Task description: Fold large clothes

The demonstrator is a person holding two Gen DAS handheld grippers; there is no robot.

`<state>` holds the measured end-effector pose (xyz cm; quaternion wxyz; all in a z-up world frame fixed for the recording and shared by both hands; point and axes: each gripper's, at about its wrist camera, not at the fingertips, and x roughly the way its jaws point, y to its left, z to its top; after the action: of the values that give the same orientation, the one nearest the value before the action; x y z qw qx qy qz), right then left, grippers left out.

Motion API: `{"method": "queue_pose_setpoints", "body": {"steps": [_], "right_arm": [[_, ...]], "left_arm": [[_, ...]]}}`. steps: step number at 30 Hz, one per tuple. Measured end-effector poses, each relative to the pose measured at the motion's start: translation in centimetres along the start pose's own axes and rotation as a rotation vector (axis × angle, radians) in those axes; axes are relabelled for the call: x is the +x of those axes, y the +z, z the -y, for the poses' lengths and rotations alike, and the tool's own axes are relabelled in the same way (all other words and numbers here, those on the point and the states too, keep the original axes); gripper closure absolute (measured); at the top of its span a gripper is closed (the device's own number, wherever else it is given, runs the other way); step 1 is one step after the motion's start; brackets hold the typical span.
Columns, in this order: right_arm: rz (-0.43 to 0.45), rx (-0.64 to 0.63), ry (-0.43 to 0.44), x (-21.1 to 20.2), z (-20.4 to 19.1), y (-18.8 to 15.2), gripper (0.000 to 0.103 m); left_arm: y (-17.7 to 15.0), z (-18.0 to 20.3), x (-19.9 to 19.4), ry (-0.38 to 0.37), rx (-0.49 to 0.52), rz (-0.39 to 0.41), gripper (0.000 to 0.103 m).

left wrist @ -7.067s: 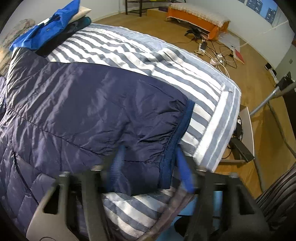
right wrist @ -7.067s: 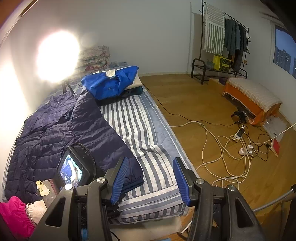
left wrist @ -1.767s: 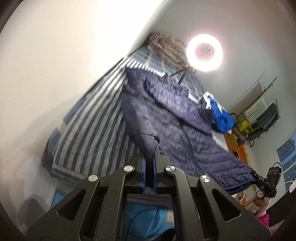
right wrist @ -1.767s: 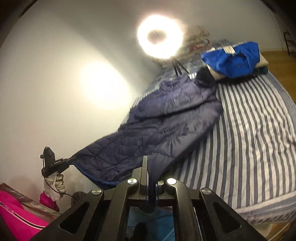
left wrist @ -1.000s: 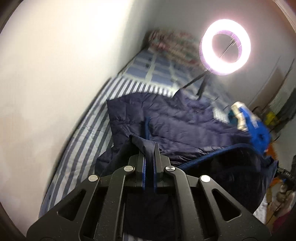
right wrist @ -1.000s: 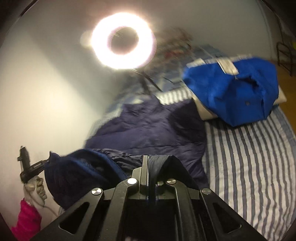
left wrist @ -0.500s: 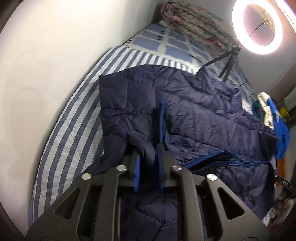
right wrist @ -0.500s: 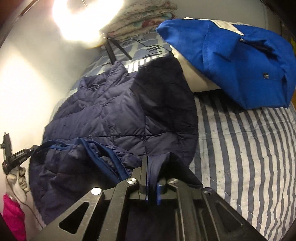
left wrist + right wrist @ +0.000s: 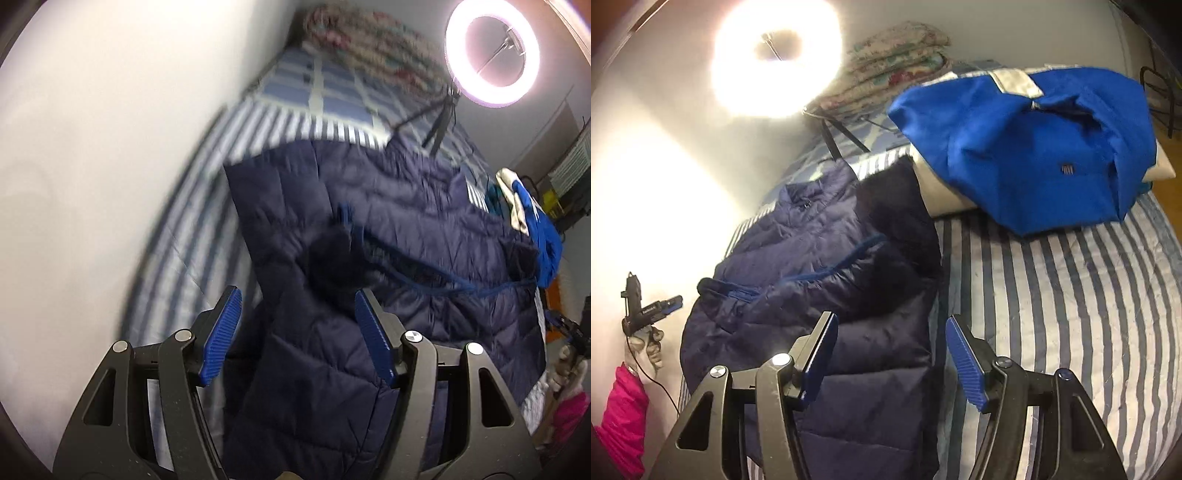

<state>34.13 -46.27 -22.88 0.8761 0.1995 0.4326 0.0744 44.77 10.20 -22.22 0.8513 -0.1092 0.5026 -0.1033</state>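
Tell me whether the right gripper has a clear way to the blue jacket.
Probably yes: the right gripper is open, and only bare striped bedding lies between it and the blue jacket, which sits uncovered ahead.

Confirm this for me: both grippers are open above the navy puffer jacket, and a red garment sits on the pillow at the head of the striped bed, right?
Not quite: the garment on the pillow is bright blue, not red, as the right wrist view shows. The rest holds: left gripper and right gripper are open above the navy puffer jacket on the striped bed.
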Motion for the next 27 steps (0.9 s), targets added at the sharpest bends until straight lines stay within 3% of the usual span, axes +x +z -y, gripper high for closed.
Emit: {"method": "queue_pose_setpoints", "body": {"steps": [7,9,11,13,14,17,22,27], "right_arm": [[-0.051,-0.051,-0.027,2.9,-0.8,0.0,0.039],[-0.066,-0.072,-0.036,3.7,-1.1,0.0,0.045],[-0.083,-0.080,-0.047,4.4,-1.3,0.0,0.070],[-0.083,-0.099,-0.080,4.6,-1.6,-0.2,0.079],[-0.082,-0.110,-0.090,4.5,-1.7,-0.3,0.089],[-0.068,-0.168,-0.144,3.5,-2.6,-0.5,0.099],[-0.016,-0.270,-0.192,1.0,-4.5,0.1,0.101],[0.090,-0.303,-0.222,-1.2,-6.1,3.4,0.102]], "left_arm": [[-0.9,1.2,3.7,-0.008,0.009,-0.063,0.039],[-1.1,1.9,4.0,0.024,0.047,-0.063,0.056],[-1.3,2.4,4.3,0.056,0.072,-0.070,0.087],[-1.5,2.5,4.1,0.067,0.081,-0.061,0.097],[-1.6,2.6,3.9,0.071,0.087,-0.047,0.099],[-1.9,2.8,2.7,0.089,0.108,-0.004,0.101],[-0.8,3.3,-0.8,0.098,0.132,0.098,0.102],[2.8,3.5,-3.7,0.092,0.117,0.197,0.102]]}}
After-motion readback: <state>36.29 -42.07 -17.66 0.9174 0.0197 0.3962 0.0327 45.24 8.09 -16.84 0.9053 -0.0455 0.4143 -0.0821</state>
